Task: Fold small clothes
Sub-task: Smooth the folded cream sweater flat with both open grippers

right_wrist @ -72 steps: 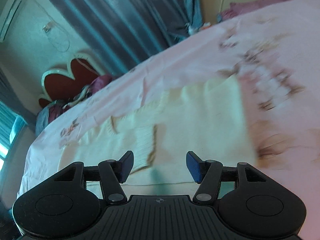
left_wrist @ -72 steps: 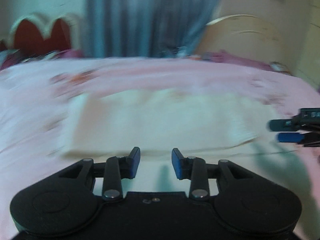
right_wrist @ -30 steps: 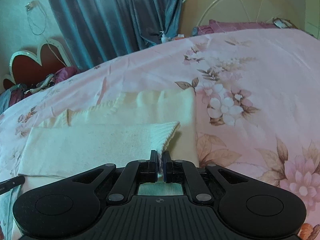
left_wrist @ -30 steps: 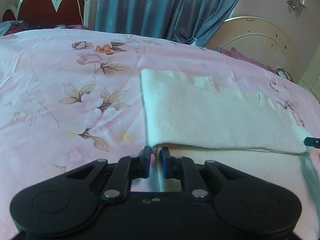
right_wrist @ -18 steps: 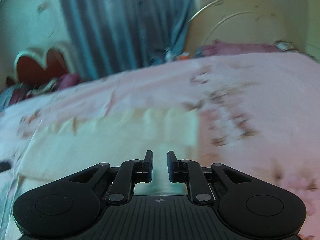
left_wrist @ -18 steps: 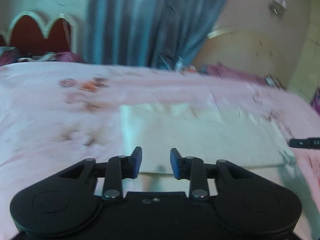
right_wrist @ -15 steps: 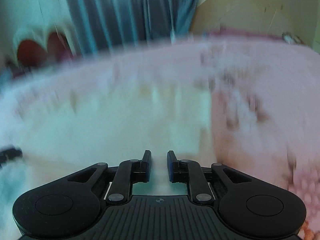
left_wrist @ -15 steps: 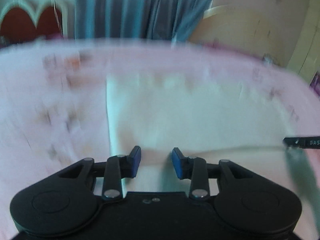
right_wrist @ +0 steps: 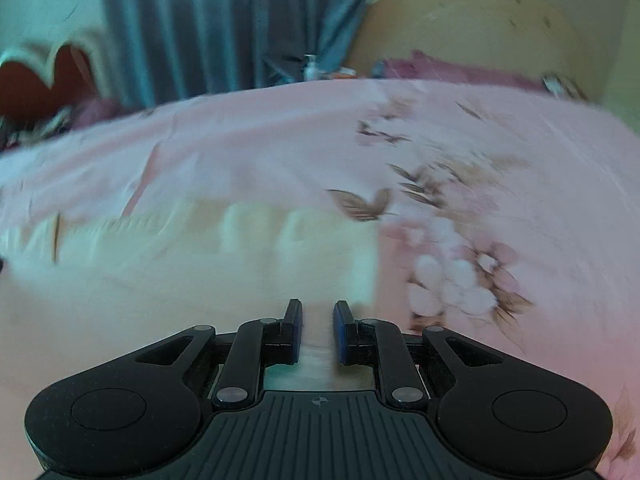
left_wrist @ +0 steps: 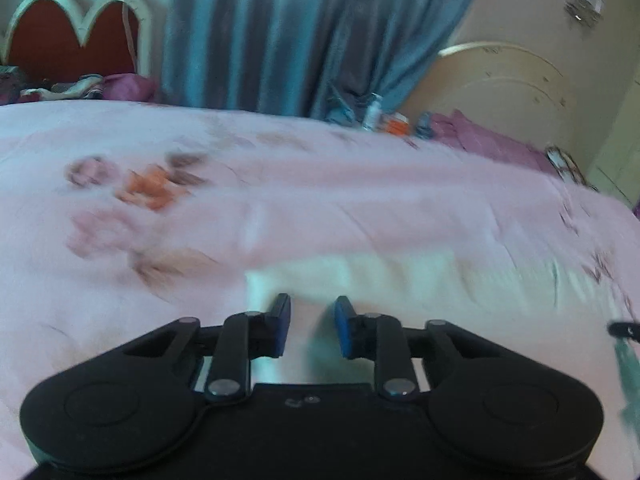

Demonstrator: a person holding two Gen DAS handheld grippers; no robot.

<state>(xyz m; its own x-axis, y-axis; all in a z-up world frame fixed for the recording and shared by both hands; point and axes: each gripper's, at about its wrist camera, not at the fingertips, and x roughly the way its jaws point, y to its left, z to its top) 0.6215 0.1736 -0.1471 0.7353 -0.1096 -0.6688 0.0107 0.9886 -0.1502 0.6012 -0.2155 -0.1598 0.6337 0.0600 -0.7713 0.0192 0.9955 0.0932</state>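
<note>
A cream knitted garment (left_wrist: 420, 280) lies folded flat on the pink flowered bedsheet (left_wrist: 280, 208). My left gripper (left_wrist: 310, 326) is open and empty, low over the garment's near left corner. My right gripper (right_wrist: 316, 330) is open with a narrow gap, empty, over the garment's (right_wrist: 200, 264) near right part. The tip of the right gripper (left_wrist: 624, 327) shows at the right edge of the left wrist view. Both views are blurred by motion.
A blue-grey curtain (left_wrist: 300, 32) hangs behind the bed. A red headboard (left_wrist: 72, 40) stands at the far left, a cream headboard (left_wrist: 508, 88) at the far right. Purple bedding (left_wrist: 492, 140) and small bottles (left_wrist: 374, 114) sit at the bed's far edge.
Both grippers were shut on the garment's near edge a second ago, then opened and let it go. Since then both have kept moving over the folded garment.
</note>
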